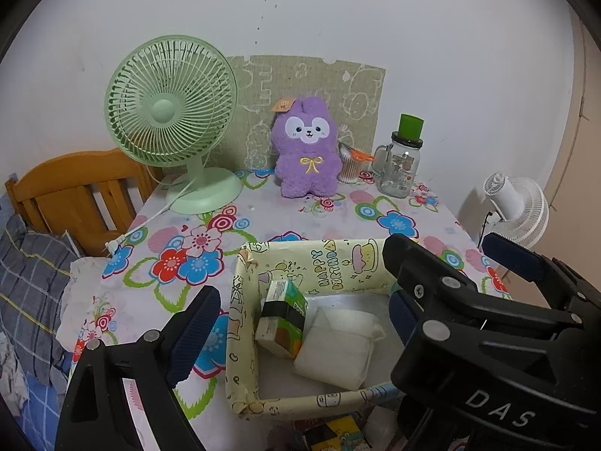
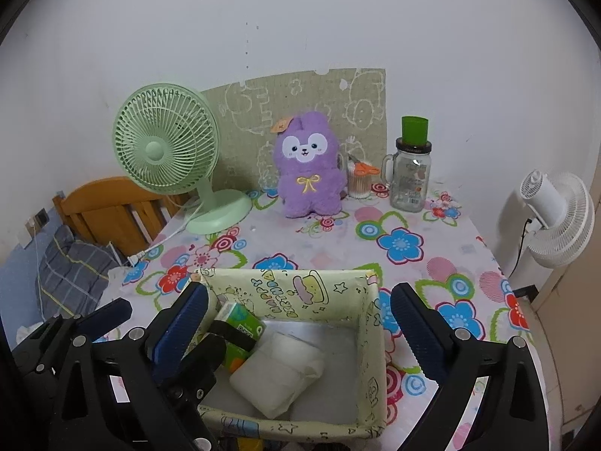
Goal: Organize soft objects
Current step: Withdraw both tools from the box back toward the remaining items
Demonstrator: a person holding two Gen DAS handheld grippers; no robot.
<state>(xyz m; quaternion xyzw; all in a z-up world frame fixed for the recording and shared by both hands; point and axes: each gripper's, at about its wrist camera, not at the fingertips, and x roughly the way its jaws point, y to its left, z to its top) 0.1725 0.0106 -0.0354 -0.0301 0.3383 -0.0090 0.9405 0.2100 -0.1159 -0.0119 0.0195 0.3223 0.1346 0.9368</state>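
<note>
A yellow box point(image 2: 370, 334) printed "HAPPY BIRTHDAY" sits at the table's point(image 2: 338, 240) near edge, holding a green tissue pack point(image 2: 240, 323) and a white soft pack point(image 2: 280, 372) (side by side, touching). The left gripper point(image 1: 300, 323) and right gripper point(image 2: 300, 334) both gape wide, grasping nothing. A purple plush point(image 2: 310, 167) stands at the far edge.

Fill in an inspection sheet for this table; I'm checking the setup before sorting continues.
Surface: floral tablecloth, flat.
Job's things: yellow box holds a green tissue pack and a white soft pack; purple plush upright against the wall.
Clutter: green fan, glass jar, cotton swab cup.
Grippers: left gripper and right gripper open, empty.
Cables: white cord off the table edge.
Surroundings: white fan, wooden headboard.
</note>
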